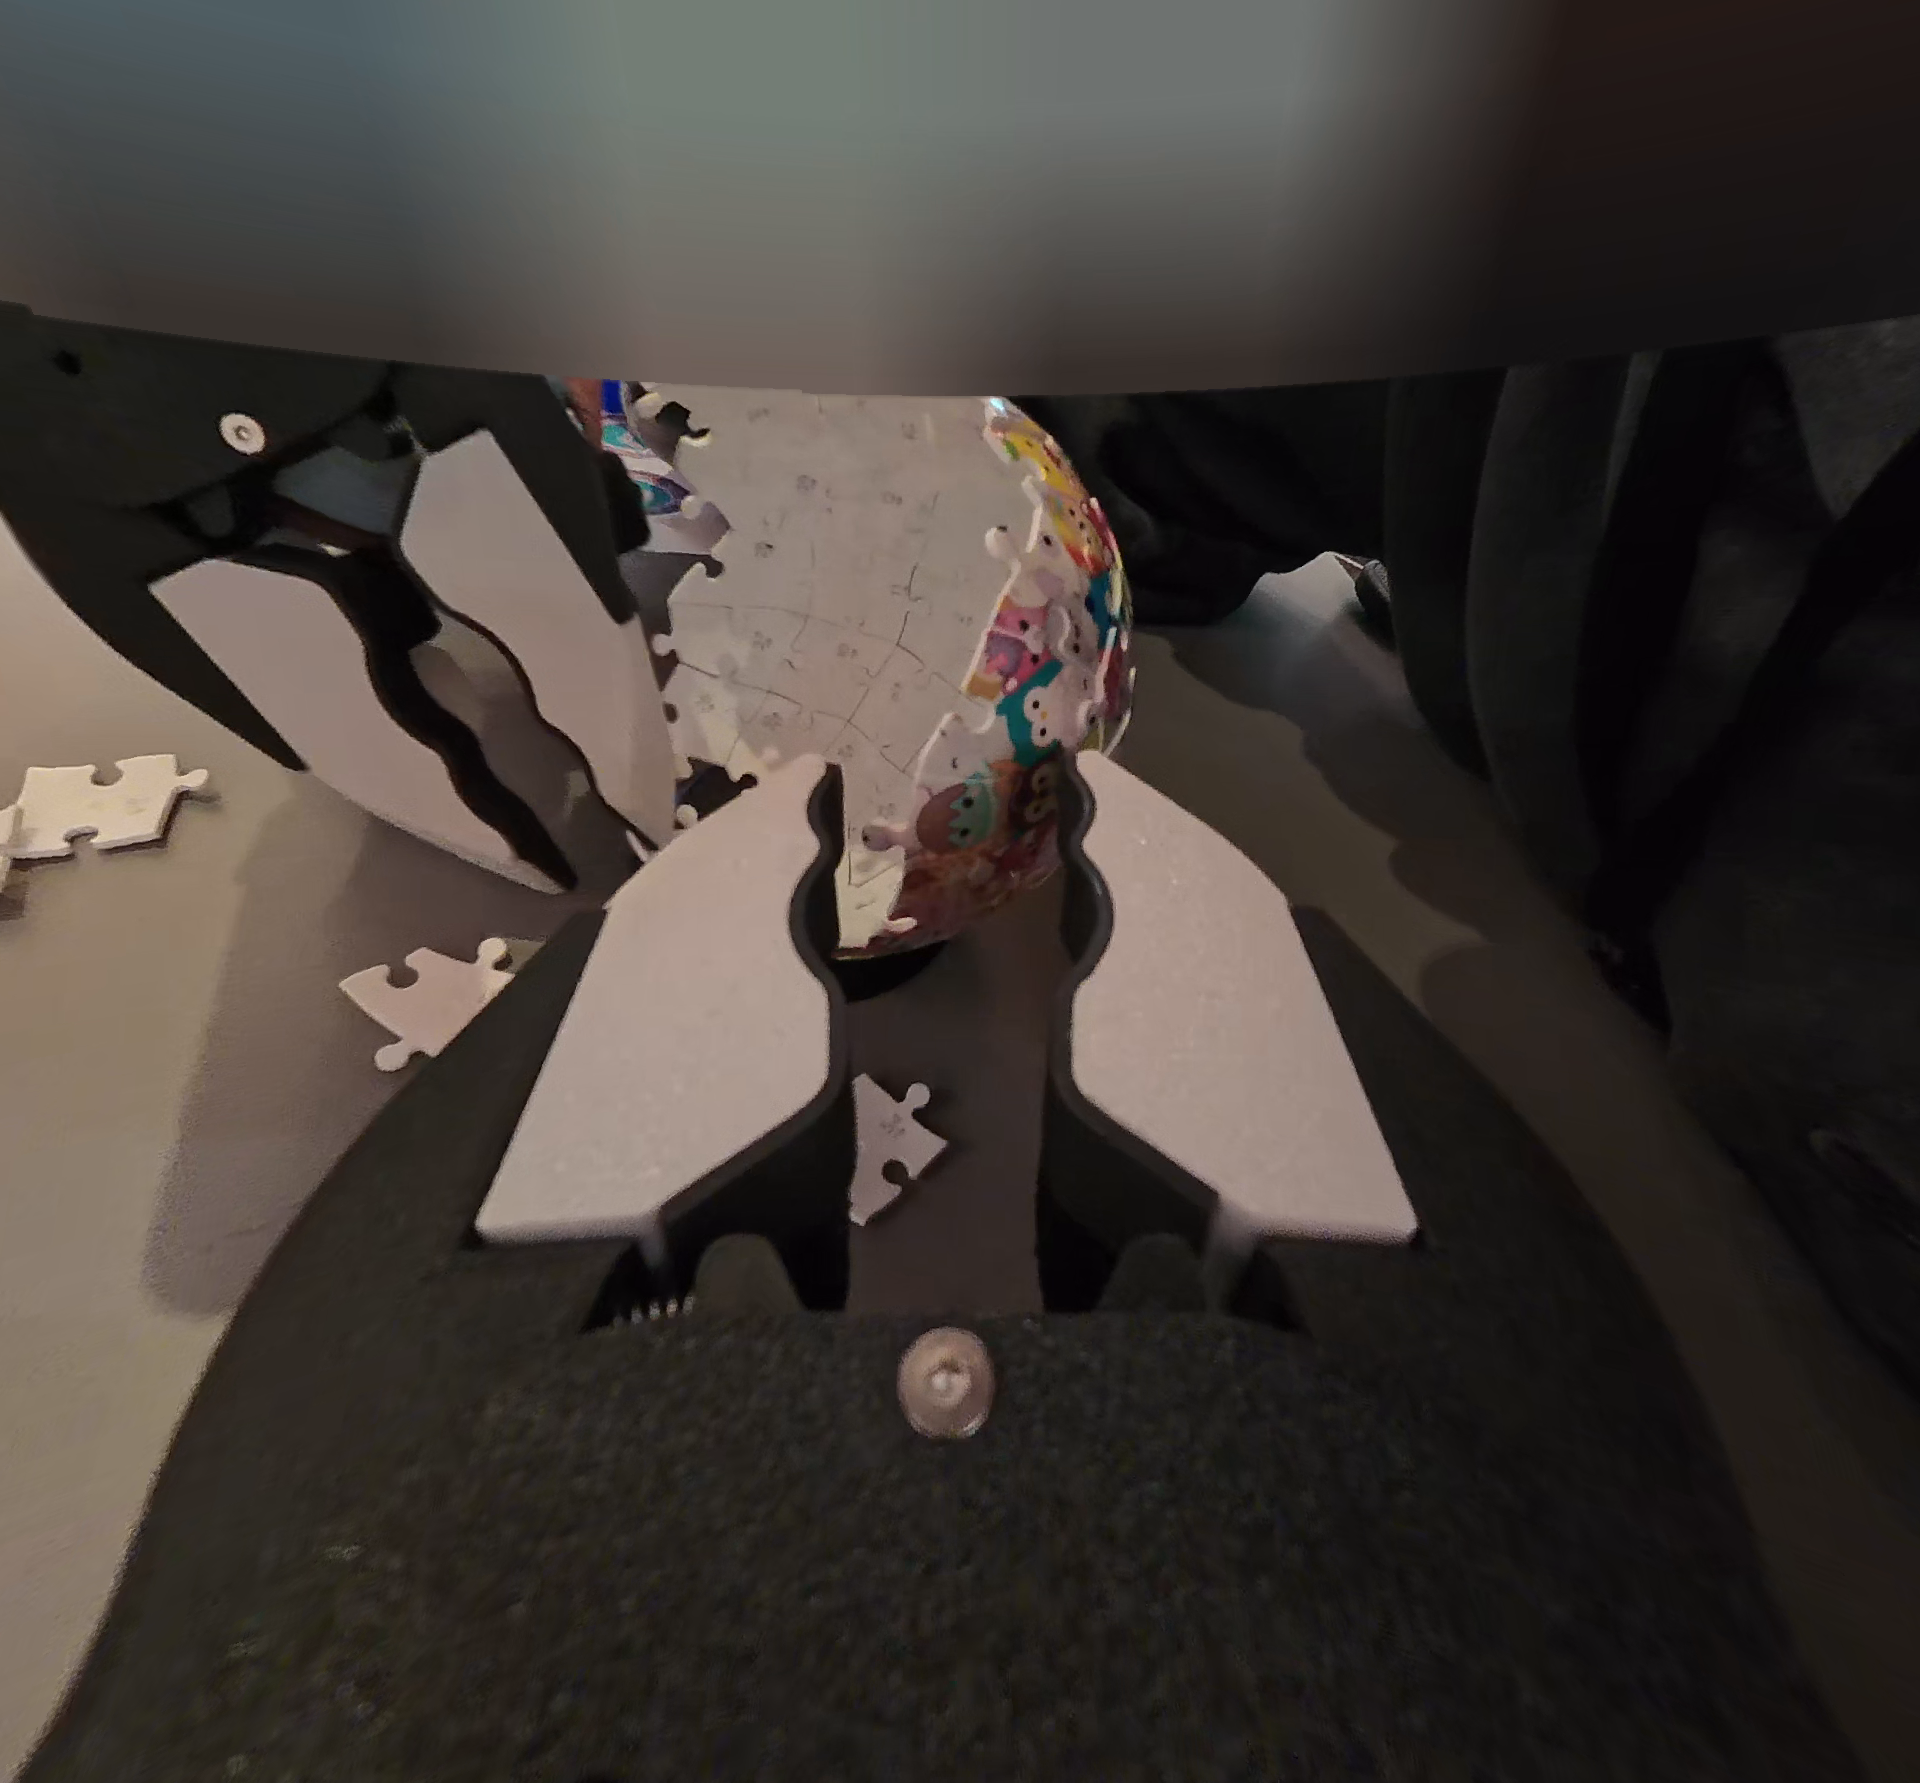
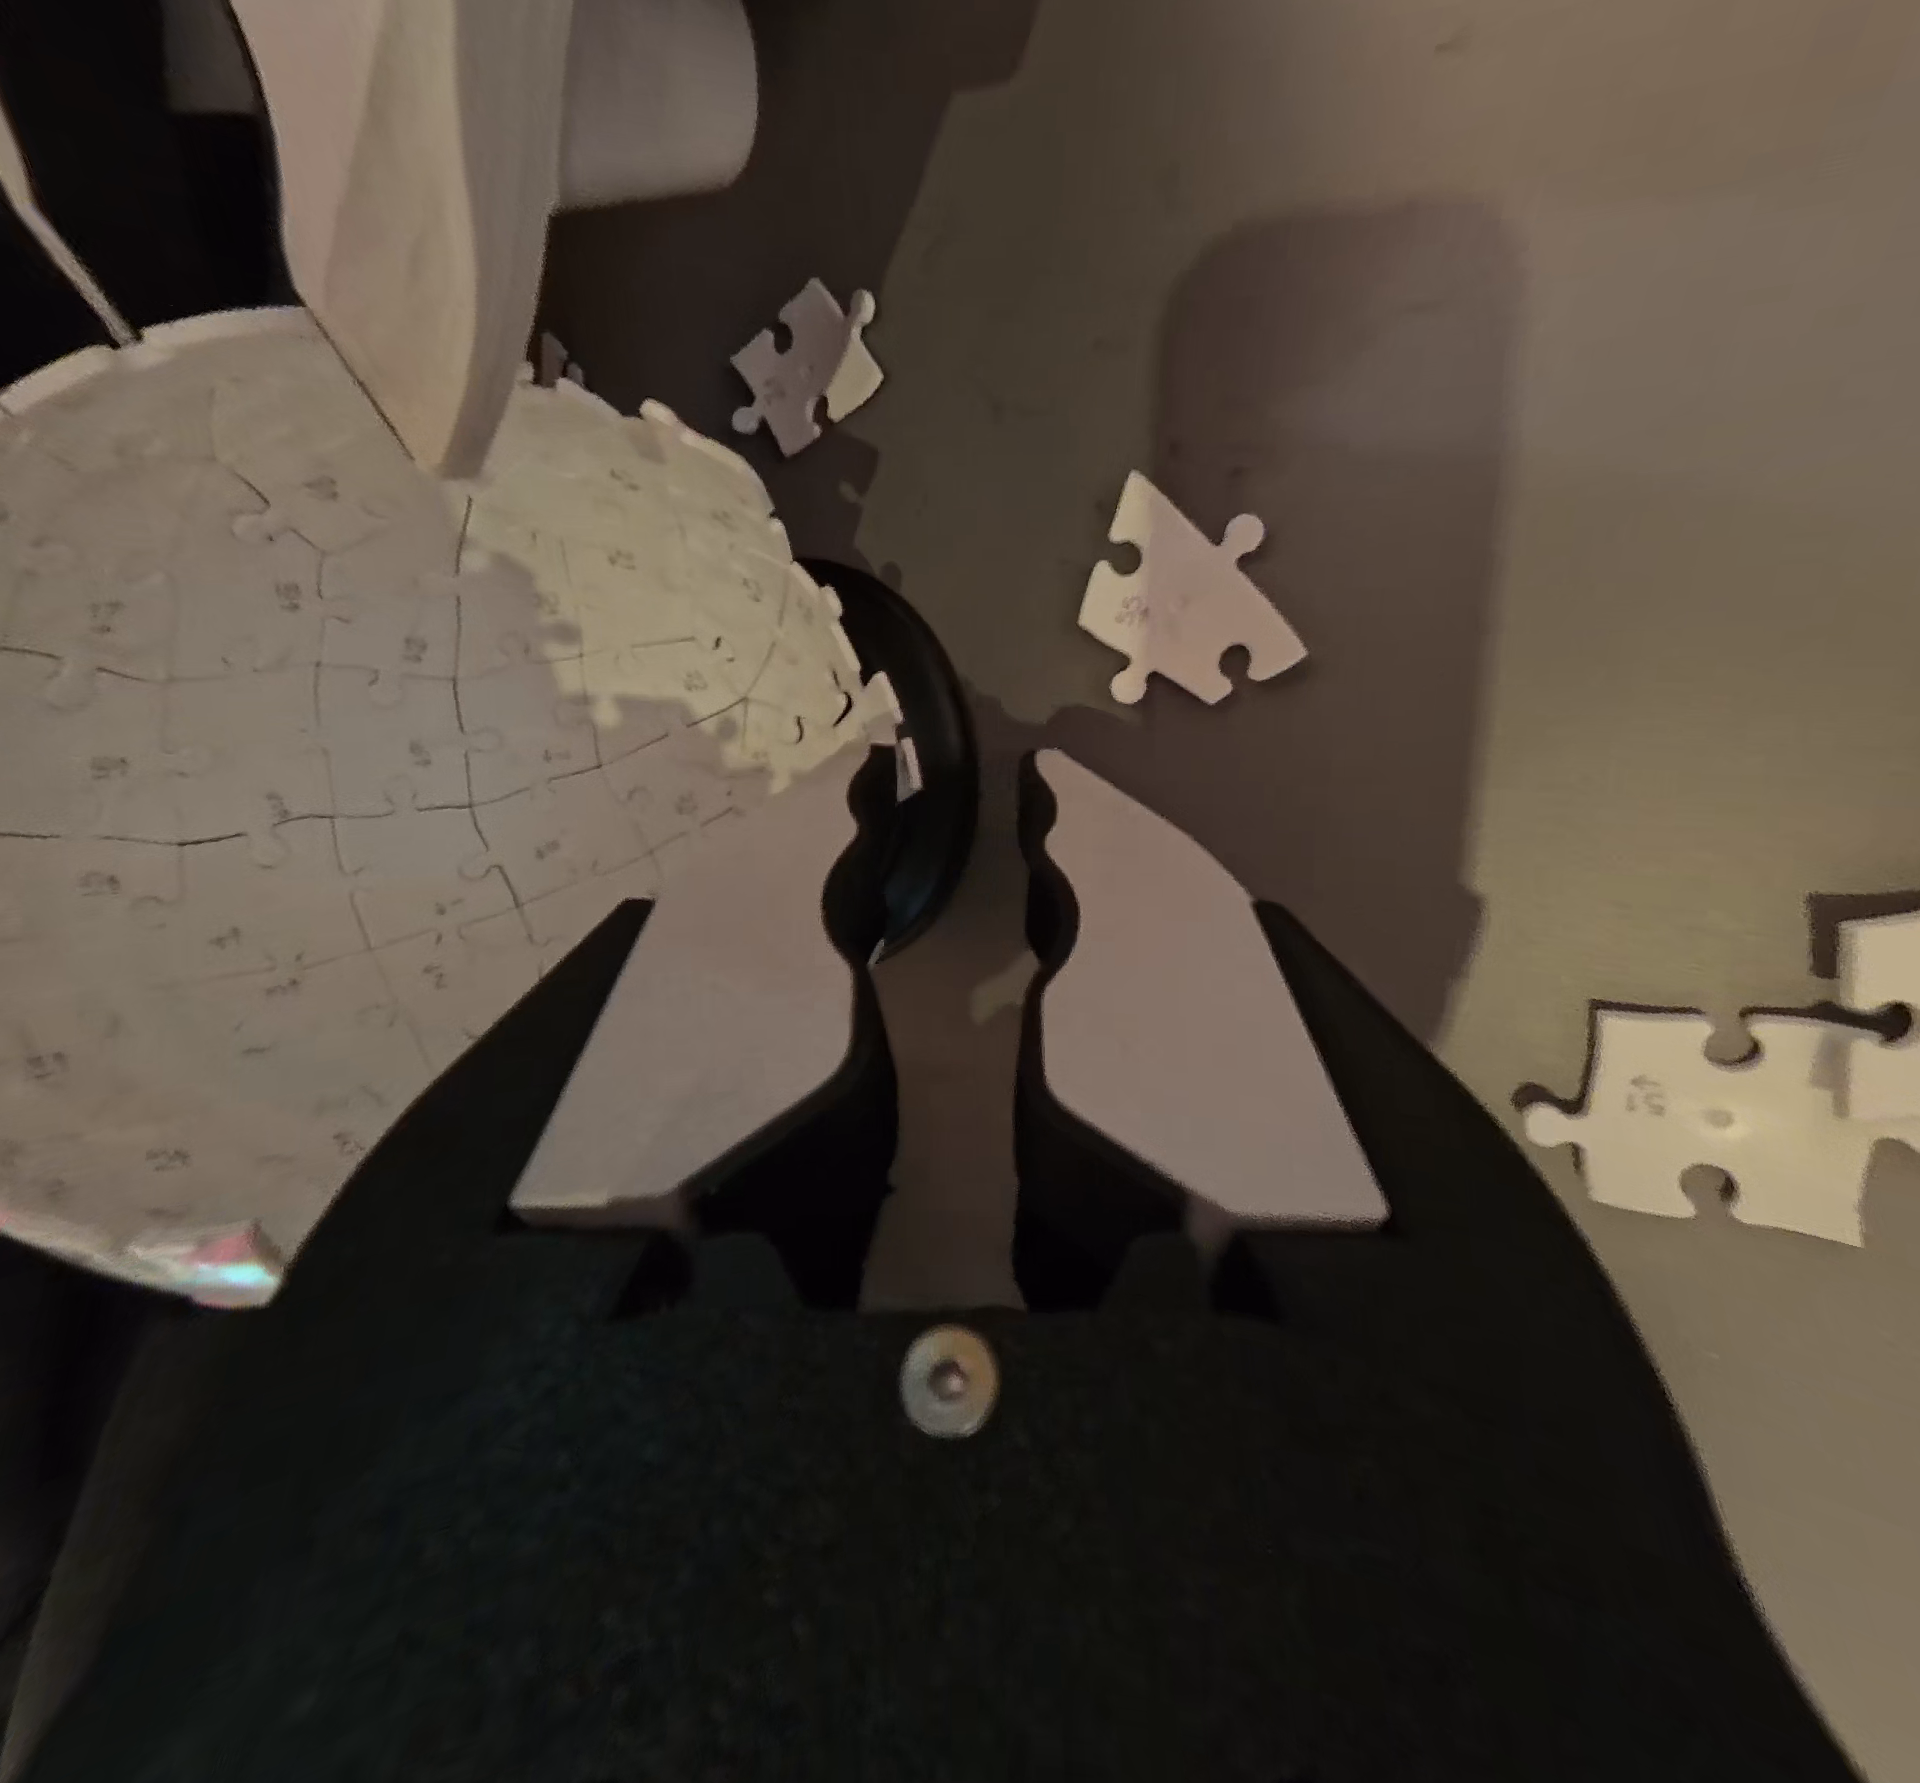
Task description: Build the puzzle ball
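The part-built puzzle ball [image 1: 831, 611] rests on a black ring stand [image 1: 883, 977]. Its white inner side faces me and its colourful outside [image 1: 1049, 590] is on the right. My left gripper [image 1: 951, 777] has its jaws on either side of the ball's lower wall and holds it. My right gripper [image 1: 613, 860] is at the ball's left rim. In the right wrist view, the right gripper [image 2: 945, 767] is slightly open and empty, with the ball [image 2: 260, 746] to its left and the stand [image 2: 940, 694] just ahead. The left gripper's white fingers [image 2: 416, 175] reach into the ball from above.
Loose white pieces lie face down on the grey table [image 2: 1558, 383]: one under my left gripper [image 1: 894, 1151], others at the left [image 1: 426, 995] [image 1: 104, 808]. The right wrist view shows single pieces [image 2: 810, 367] [image 2: 1184, 590] and a joined group [image 2: 1714, 1120]. A person's dark clothing [image 1: 1558, 590] is behind the ball.
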Available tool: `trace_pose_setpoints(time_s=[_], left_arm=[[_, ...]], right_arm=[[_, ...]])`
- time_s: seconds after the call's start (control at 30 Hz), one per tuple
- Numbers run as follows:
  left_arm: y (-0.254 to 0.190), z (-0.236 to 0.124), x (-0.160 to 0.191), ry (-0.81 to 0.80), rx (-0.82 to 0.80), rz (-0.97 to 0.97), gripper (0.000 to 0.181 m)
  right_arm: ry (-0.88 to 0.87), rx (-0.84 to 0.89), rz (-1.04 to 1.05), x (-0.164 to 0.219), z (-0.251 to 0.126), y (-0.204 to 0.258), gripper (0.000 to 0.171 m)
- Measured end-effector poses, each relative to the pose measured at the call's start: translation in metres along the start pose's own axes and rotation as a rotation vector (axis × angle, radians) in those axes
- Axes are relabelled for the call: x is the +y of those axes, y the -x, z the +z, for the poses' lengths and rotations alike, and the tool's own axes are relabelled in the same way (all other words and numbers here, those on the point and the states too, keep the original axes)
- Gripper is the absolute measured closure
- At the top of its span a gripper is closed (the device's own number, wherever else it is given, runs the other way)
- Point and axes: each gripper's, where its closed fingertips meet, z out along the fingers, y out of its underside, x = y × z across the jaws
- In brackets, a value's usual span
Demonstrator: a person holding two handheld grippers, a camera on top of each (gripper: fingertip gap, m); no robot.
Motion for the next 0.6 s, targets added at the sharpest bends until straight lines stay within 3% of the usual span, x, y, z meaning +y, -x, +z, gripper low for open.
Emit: trace_pose_setpoints(time_s=[0.1,0.23,0.37,0.5,0.6], left_arm=[[0.000,0.001,0.001,0.005,0.003,0.000,0.142],[-0.001,0.000,0.000,-0.001,0.008,0.000,0.142],[-0.002,-0.007,-0.009,-0.056,0.016,0.011,0.142],[0.009,-0.029,-0.027,-0.183,0.006,-0.020,0.142],[0.031,-0.039,-0.033,-0.202,-0.034,-0.050,0.142]], right_arm=[[-0.083,0.031,-0.017,-0.010,-0.013,-0.004,0.146],[-0.266,0.245,-0.012,-0.027,-0.062,-0.023,0.143],[-0.485,0.624,0.033,-0.035,-0.140,-0.023,0.140],[-0.669,1.111,0.031,-0.020,-0.201,0.014,0.129],[-0.783,1.261,0.098,-0.002,-0.200,0.054,0.128]])
